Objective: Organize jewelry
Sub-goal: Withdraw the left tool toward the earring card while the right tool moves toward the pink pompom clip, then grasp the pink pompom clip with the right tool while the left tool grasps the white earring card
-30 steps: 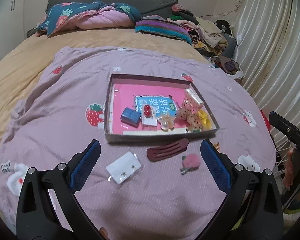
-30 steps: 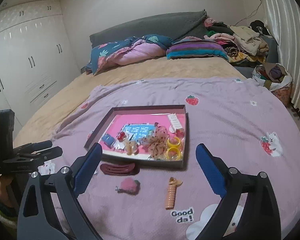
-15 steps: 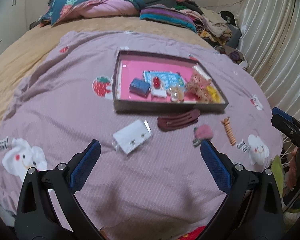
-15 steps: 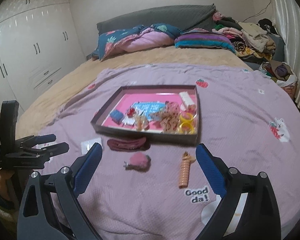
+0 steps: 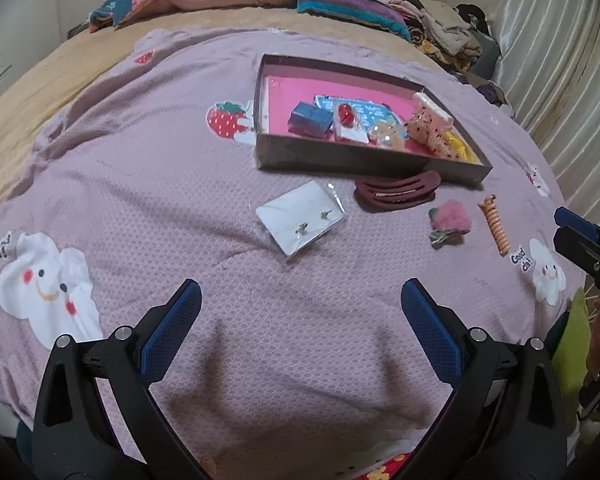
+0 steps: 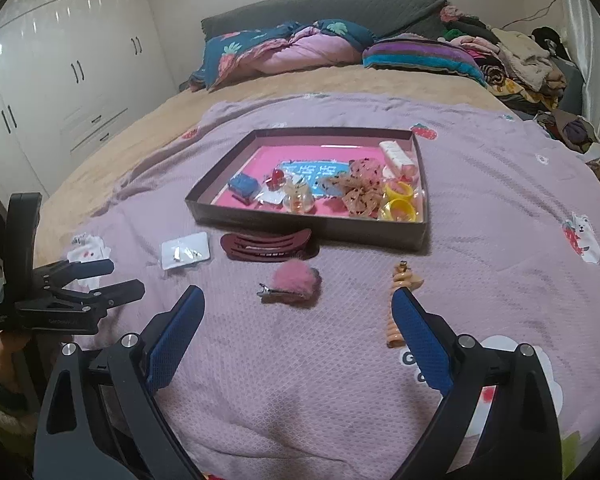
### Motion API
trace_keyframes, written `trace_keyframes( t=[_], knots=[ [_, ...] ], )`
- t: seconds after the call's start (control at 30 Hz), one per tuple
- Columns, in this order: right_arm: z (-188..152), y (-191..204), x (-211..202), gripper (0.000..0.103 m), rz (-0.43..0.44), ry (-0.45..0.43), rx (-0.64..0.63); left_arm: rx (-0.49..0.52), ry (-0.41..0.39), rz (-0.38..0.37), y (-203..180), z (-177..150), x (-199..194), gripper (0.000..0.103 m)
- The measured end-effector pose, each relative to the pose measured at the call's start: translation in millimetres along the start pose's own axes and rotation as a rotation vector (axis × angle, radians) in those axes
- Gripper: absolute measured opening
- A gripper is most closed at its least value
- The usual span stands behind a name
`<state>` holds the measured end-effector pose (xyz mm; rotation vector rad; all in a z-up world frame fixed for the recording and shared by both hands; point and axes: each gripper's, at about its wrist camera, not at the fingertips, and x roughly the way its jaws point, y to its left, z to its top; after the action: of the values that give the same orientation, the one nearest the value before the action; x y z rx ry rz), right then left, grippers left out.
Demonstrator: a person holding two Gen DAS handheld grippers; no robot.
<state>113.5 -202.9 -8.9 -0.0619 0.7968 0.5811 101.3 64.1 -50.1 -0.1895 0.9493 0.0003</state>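
Note:
A shallow box with a pink floor [image 5: 364, 162] [image 6: 308, 226] lies on the purple blanket and holds several hair accessories. In front of it lie a white earring card [image 5: 300, 218] [image 6: 185, 255], a dark red hair clip [image 5: 398, 192] [image 6: 266, 244], a pink fluffy clip [image 5: 450, 222] [image 6: 294, 282] and an orange spiral hair tie [image 5: 496, 226] [image 6: 400, 304]. My left gripper [image 5: 300, 320] is open and empty, short of the card. My right gripper [image 6: 298, 316] is open and empty, just before the fluffy clip; its right finger [image 6: 420, 340] overlaps the spiral tie.
The purple blanket [image 5: 160, 184] covers a tan bed with pillows [image 6: 292, 50] at the head. Piled clothes [image 6: 520, 60] sit at the far right by a curtain. White wardrobes [image 6: 60, 80] stand on the left. The bed's near edge is just under both grippers.
Both grippers have moved forward and lower over the bed, so the loose items and box look nearer. Both stay open and empty.

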Motion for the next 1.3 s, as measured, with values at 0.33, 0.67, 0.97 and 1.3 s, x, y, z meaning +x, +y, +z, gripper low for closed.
trace_keyframes(
  t=[0.33,0.67,0.97,1.3],
  knots=[
    [-3.0,8.9,36.9,0.094,-0.027,0.062,-0.056,0.002,0.007,0.021,5.9,6.2,18.9,0.093],
    [-1.1,11.8,82.7,0.094,-0.019,0.129,-0.058,0.004,0.019,0.021,13.2,23.7,40.5,0.093],
    [0.4,10.9,121.1,0.063,-0.022,0.190,-0.064,0.026,0.043,0.023,13.6,36.3,58.7,0.093],
    [-5.9,2.1,107.4,0.043,-0.007,0.161,-0.046,0.095,0.056,0.038,-2.0,42.6,75.1,0.080]
  ],
)
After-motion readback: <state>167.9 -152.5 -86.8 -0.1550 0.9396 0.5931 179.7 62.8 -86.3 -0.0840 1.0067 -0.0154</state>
